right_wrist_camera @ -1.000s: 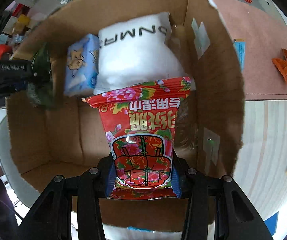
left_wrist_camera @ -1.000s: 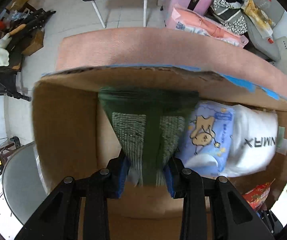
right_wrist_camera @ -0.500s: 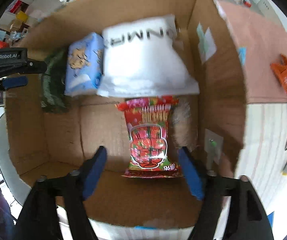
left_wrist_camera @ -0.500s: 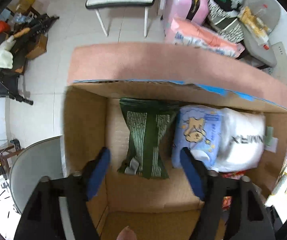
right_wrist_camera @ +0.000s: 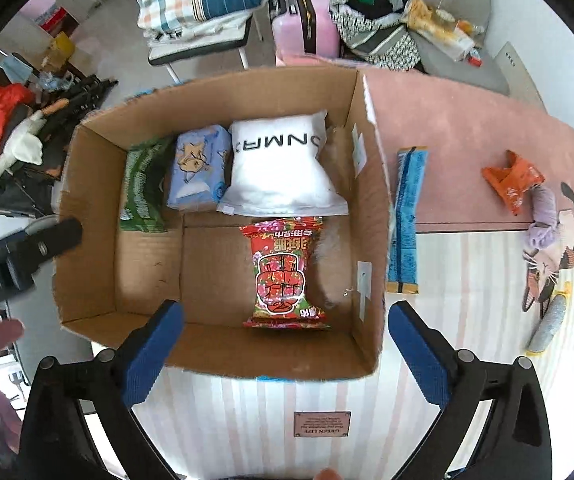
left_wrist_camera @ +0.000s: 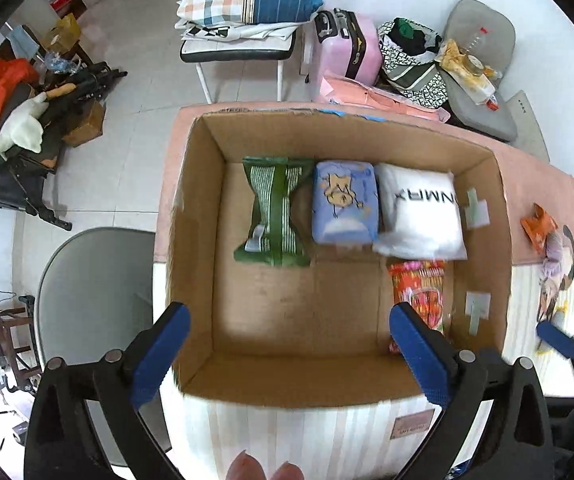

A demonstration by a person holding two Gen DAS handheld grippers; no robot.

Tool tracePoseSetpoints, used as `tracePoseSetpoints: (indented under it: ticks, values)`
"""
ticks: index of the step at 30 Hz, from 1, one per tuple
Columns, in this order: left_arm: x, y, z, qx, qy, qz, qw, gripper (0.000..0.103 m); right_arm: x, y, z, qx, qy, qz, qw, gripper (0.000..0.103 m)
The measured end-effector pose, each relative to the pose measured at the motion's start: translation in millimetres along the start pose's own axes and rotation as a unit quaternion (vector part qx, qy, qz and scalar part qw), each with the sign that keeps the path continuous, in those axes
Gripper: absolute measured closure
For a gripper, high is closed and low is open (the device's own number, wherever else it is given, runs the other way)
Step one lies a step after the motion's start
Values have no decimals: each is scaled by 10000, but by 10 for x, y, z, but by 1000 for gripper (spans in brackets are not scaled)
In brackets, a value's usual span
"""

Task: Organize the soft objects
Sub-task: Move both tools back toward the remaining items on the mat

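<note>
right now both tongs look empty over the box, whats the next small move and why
Probably swing the right tongs right toward the orange packet on the pink cloth. Both tongs are open and hold nothing. Four packs, the red pack among them, already lie in the cardboard box, while the orange packet and the purple soft item beside it sit outside.
</note>
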State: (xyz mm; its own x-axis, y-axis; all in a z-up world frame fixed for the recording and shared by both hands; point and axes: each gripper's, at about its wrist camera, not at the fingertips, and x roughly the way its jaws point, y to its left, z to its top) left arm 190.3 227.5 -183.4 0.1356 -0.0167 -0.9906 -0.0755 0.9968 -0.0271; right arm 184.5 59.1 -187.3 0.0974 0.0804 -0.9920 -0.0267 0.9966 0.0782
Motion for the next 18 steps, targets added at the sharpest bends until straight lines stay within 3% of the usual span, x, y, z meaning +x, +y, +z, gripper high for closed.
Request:
tracePoseSetpoints:
  ticks: [11, 18]
  values:
    - [-563, -115, -517, -50, -521, 97, 9986, 1, -627, -75, -370, -147, -627, -31, 9979, 0]
    - [-770, -283, -669, -77, -633, 175, 9978, 1, -816, -222, -555, -147, -655, 396, 9970, 0]
